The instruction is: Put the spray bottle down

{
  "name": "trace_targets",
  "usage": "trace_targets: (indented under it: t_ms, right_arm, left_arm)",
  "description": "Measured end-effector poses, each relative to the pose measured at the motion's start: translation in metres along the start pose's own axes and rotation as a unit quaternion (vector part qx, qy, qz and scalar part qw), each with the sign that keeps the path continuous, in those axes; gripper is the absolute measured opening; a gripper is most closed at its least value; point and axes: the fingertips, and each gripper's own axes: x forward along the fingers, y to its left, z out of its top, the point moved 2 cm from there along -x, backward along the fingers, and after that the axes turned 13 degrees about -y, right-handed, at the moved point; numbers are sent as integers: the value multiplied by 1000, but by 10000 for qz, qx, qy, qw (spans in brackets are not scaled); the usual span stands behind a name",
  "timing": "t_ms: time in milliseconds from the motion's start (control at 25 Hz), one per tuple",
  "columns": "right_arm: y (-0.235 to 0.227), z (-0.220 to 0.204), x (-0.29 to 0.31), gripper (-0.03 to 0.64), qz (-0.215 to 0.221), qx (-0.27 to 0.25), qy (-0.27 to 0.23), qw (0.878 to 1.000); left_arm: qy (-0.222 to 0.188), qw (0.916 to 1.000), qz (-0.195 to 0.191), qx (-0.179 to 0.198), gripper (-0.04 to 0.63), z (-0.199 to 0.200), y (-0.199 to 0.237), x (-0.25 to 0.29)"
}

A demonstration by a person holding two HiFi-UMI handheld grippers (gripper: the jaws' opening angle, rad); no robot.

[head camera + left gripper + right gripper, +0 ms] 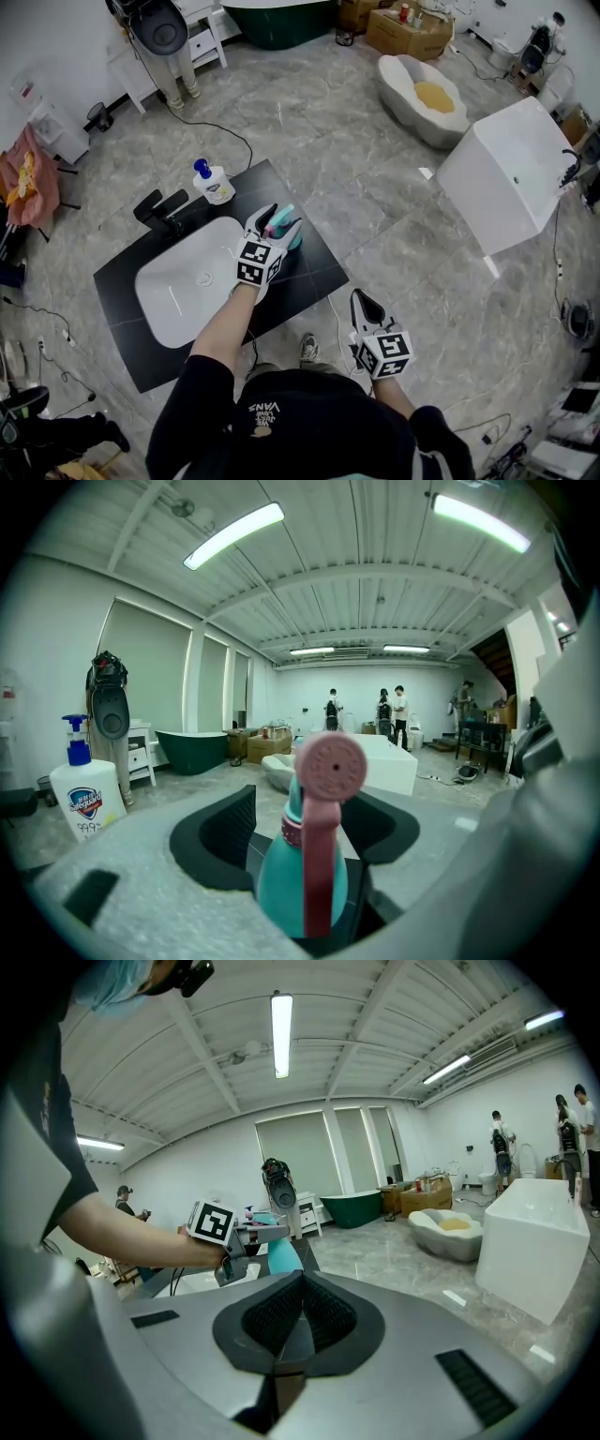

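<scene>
A teal spray bottle (287, 228) with a pink trigger head stands upright on the black counter (314, 272), right of the white basin (183, 281). My left gripper (281, 219) is around it. In the left gripper view the spray bottle (305, 878) fills the middle between the dark pads (232, 832), with a gap on each side, so the jaws are open. My right gripper (364, 302) hangs off the counter's near right side, over the floor, shut and empty. In the right gripper view its pads (323, 1314) meet, and the bottle (281, 1258) shows beyond them.
A white soap pump bottle (214, 183) and a black faucet (161, 208) stand at the counter's far end. A white rectangular tub (511, 173) and a shell-shaped tub (427, 94) sit on the floor to the right. People stand far off.
</scene>
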Motion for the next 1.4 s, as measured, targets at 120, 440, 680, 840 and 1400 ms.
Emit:
trace_targets:
  t_ms: [120, 440, 680, 840, 1400]
  right_arm:
    - [6, 2, 1, 2, 28, -32, -24, 10000]
    - [27, 6, -2, 2, 33, -133, -77, 9999]
    - [54, 2, -7, 2, 31, -165, -122, 9998]
    - [74, -1, -13, 2, 2, -163, -174, 9997]
    - [162, -11, -40, 2, -67, -162, -436, 9989]
  left_arm:
    - [-19, 10000, -6, -10, 276, 2, 0, -8]
    - [-76, 9998, -134, -113, 284, 7, -6, -44]
    - [-154, 9997, -149, -148, 284, 9, -8, -83]
    - [-216, 9995, -128, -184, 284, 12, -9, -112]
    - [-478, 9988, -116, -61, 195, 38, -16, -245]
